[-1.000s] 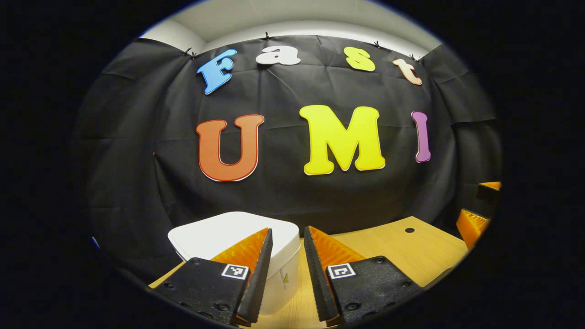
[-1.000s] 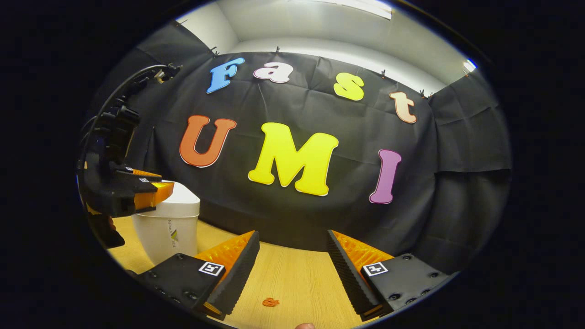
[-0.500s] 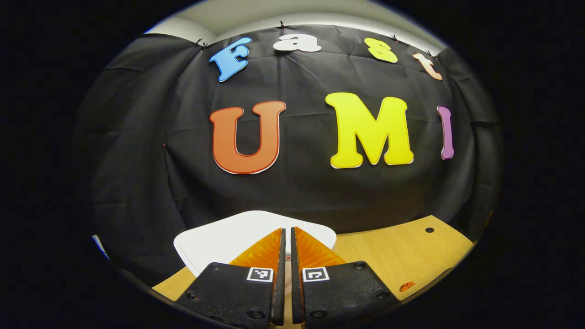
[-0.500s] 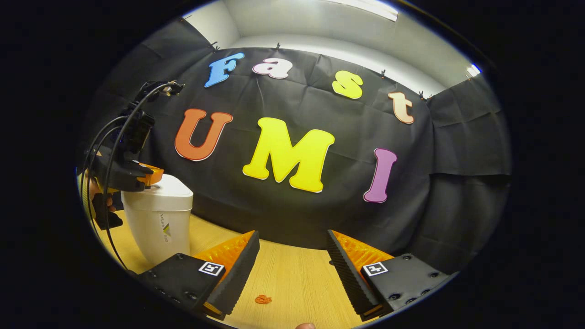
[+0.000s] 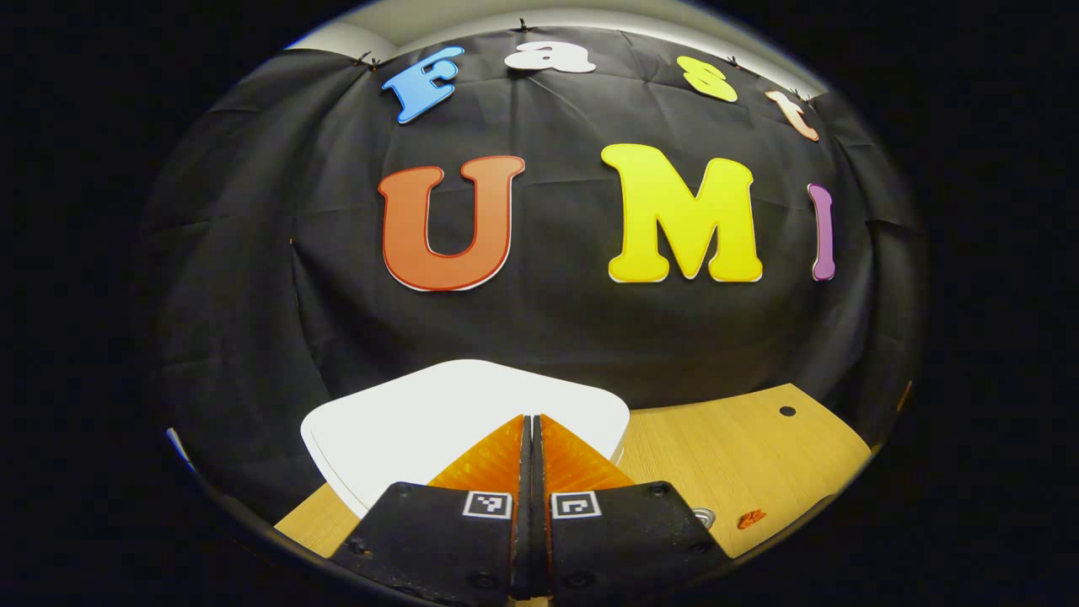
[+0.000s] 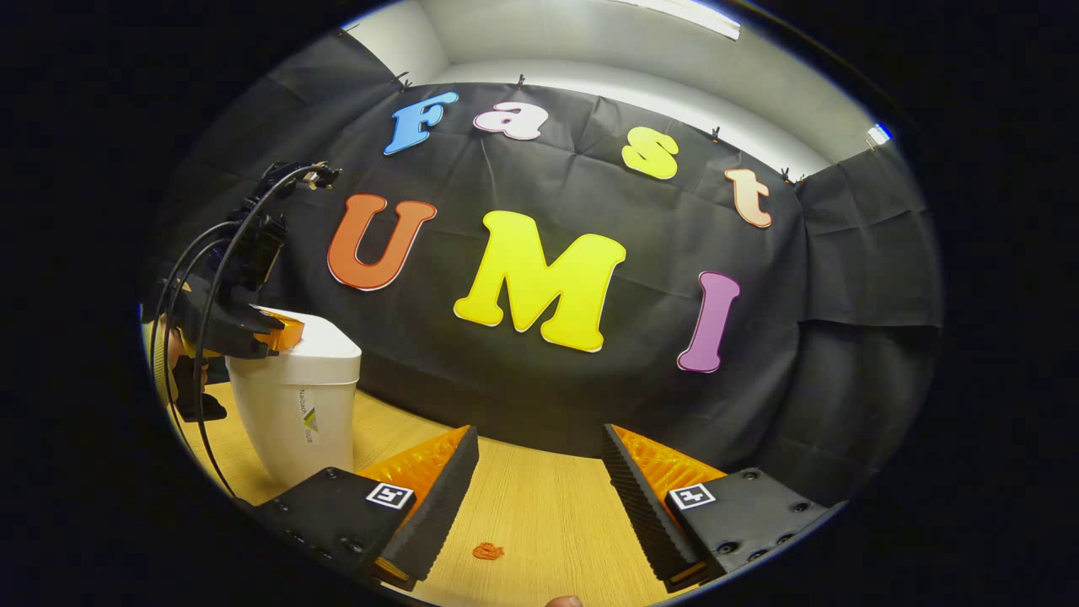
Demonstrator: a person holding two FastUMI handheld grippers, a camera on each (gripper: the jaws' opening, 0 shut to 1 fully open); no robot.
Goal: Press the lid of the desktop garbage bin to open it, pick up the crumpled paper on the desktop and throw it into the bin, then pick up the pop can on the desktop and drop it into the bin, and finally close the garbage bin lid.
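The white desktop bin (image 6: 295, 413) stands at the table's left, its white lid (image 5: 405, 417) down on top. My left gripper (image 5: 532, 419) is shut with nothing between its fingers, and its tips sit on or just over the lid's near part. In the right gripper view that left gripper (image 6: 268, 330) lies on the lid, held by a hand (image 6: 173, 350). My right gripper (image 6: 539, 434) hangs open and empty above the wooden table (image 6: 548, 506), to the right of the bin. A small round metal rim (image 5: 704, 515) peeks out beside my left gripper's right finger; I cannot tell what it is.
A small orange scrap (image 6: 487, 551) lies on the table under my right gripper, also seen as an orange scrap (image 5: 749, 518) in the left gripper view. The black cloth wall stands close behind the bin. A dark hole (image 5: 786, 410) marks the tabletop.
My left gripper went from open to shut, moved over the middle of the lid and came down toward it. My right gripper stayed open and hardly moved.
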